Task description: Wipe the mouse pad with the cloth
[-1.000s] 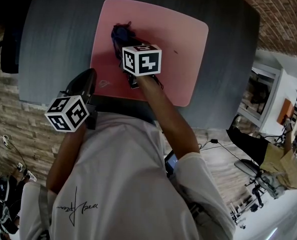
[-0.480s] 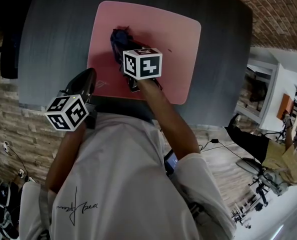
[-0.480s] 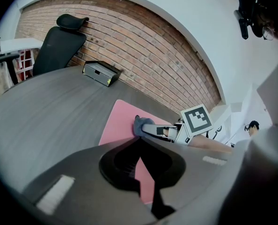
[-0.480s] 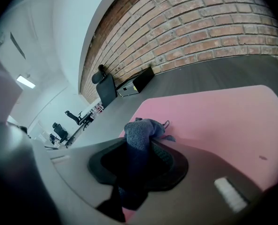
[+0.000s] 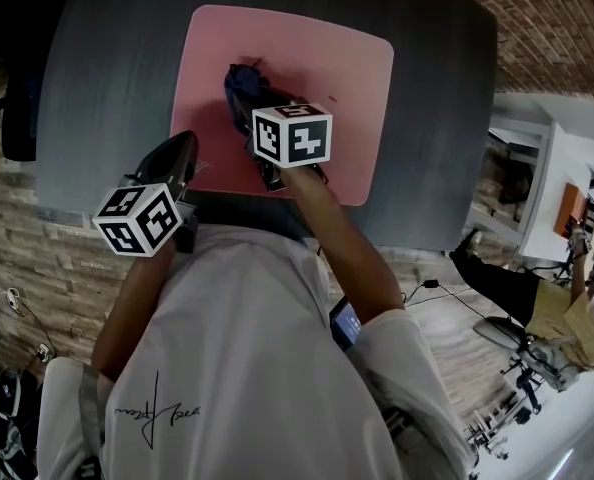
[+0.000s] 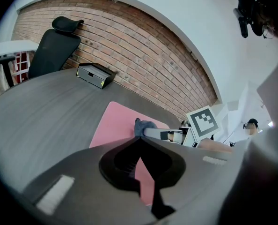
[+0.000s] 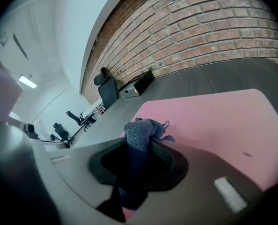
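Observation:
A pink mouse pad (image 5: pixel 327 88) lies on the dark grey table (image 5: pixel 107 98). My right gripper (image 5: pixel 247 103) is shut on a dark blue cloth (image 5: pixel 242 80) and holds it down on the pad's left half. In the right gripper view the cloth (image 7: pixel 141 132) bunches between the jaws over the mouse pad (image 7: pixel 214 121). My left gripper (image 5: pixel 167 168) is shut with nothing in it and rests at the pad's near left corner. In the left gripper view the mouse pad (image 6: pixel 113 125) shows ahead, with the cloth (image 6: pixel 143 124) and the right gripper's marker cube (image 6: pixel 203 122) behind the jaws.
A black box (image 6: pixel 94 74) sits on the table's far side near the brick wall (image 6: pixel 143 55). A black office chair (image 6: pixel 52 48) stands at the table's left end. A small dark speck (image 5: pixel 343 95) marks the pad's right half. Shelves and clutter (image 5: pixel 557 198) lie off to the right.
The right gripper with the cloth has shifted slightly right and nearer along the pad. The left gripper has stayed at the pad's corner.

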### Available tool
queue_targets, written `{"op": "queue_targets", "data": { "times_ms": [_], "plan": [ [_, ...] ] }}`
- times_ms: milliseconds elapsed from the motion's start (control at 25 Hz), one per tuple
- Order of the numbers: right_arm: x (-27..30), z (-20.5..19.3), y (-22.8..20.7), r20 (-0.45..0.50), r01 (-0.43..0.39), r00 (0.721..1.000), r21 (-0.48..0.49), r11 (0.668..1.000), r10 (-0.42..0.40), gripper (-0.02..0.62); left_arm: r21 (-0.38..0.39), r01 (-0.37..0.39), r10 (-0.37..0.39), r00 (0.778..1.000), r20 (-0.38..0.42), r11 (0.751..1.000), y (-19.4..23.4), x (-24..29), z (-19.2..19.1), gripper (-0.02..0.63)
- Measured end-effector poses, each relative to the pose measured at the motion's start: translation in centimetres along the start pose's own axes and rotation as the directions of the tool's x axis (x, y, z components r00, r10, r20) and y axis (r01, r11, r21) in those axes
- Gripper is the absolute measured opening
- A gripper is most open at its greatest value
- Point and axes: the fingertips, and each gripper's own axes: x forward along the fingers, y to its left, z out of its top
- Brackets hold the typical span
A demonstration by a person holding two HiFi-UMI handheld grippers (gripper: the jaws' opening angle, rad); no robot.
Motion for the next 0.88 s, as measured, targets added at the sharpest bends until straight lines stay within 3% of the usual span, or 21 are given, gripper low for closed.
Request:
{"op": "queue_targets", "data": {
  "times_ms": [880],
  "plan": [
    [-8.2,-0.6,1.2,0.048,-0.063,0.997,-0.048,0.997,0.065,0.101,0.062,0.097,-0.097,0.995,0.0,0.993,-6.1,1.9,0.5,0.011]
  ]
}}
